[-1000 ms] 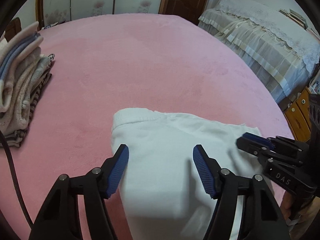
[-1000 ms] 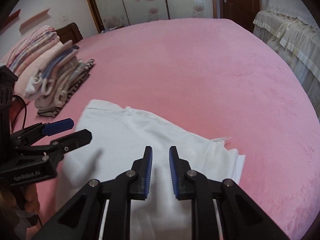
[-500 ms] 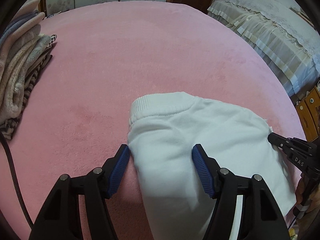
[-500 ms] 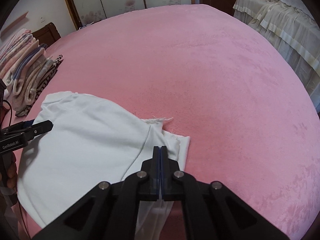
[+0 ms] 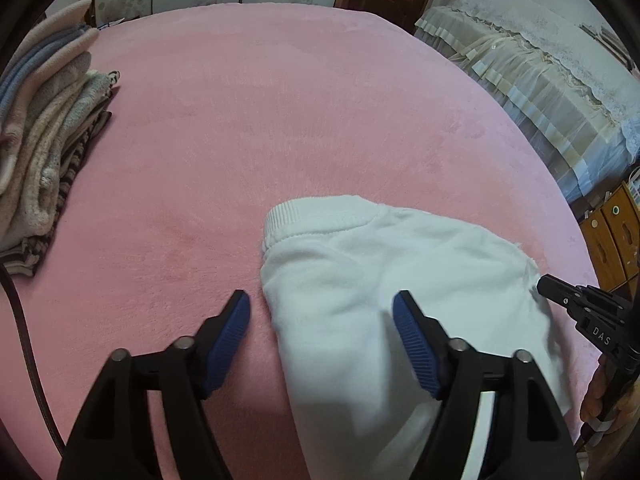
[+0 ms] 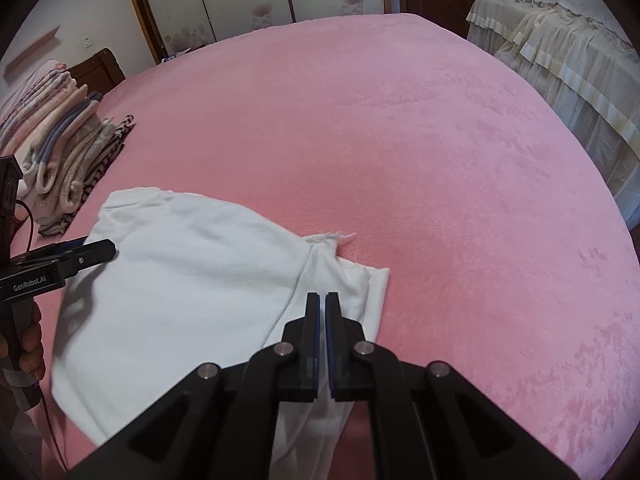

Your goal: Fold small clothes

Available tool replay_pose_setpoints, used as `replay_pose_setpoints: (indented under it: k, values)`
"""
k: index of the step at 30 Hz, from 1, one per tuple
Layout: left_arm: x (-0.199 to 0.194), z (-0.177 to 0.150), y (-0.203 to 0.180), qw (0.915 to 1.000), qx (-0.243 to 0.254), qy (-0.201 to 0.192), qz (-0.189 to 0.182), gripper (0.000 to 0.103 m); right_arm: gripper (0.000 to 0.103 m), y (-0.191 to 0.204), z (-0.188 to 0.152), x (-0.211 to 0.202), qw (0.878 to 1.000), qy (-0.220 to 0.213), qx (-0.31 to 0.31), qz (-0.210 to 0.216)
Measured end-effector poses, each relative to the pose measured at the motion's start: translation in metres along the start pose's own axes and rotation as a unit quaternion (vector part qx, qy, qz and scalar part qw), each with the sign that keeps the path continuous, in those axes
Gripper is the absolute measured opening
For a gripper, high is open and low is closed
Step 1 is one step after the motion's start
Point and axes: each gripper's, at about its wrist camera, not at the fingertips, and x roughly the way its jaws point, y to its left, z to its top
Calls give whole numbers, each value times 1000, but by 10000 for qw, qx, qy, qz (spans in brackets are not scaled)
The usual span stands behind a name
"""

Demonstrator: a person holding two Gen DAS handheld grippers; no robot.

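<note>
Beyond both tongs, bare pink plush bed (image 6: 400, 140) is lying; left tongs (image 5: 322, 320) are opening astride the white knit garment's (image 5: 360, 280) edge, right tongs (image 6: 323, 304) closed.

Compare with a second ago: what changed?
The right gripper closed, and the white knit garment was drawn nearer and bunched narrower. The left gripper is opening astride the garment's edge. The folded stack on the pink bedspread stayed put.
</note>
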Motion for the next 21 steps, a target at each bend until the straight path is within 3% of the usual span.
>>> replay_pose_setpoints:
  k: [4, 6, 8, 10, 14, 21]
  values:
    - [-29, 3, -3, 9999, -35, -125, -4, 88, 5, 11, 0, -24, 9999, -113, -68, 51]
    - [-43, 2, -4, 9999, -66, -116, -57, 93, 19, 17, -1, -37, 9997, -191, -117, 40]
    - [-59, 0, -5, 9997, -103, -154, -152, 93, 51, 25, -3, -54, 9994, -296, -174, 25]
    - [-74, -2, -8, 9996, -107, -206, -160, 94, 65, 31, -5, -73, 9986, -465, -256, -5]
    - [-103, -10, -13, 9993, -90, -364, -95, 100, 73, 41, -9, -101, 9977, -570, -353, 39]
    - [-147, -25, -14, 9955, -294, -821, -362, 102, 85, 41, -24, -134, 9973, -600, -419, 67]
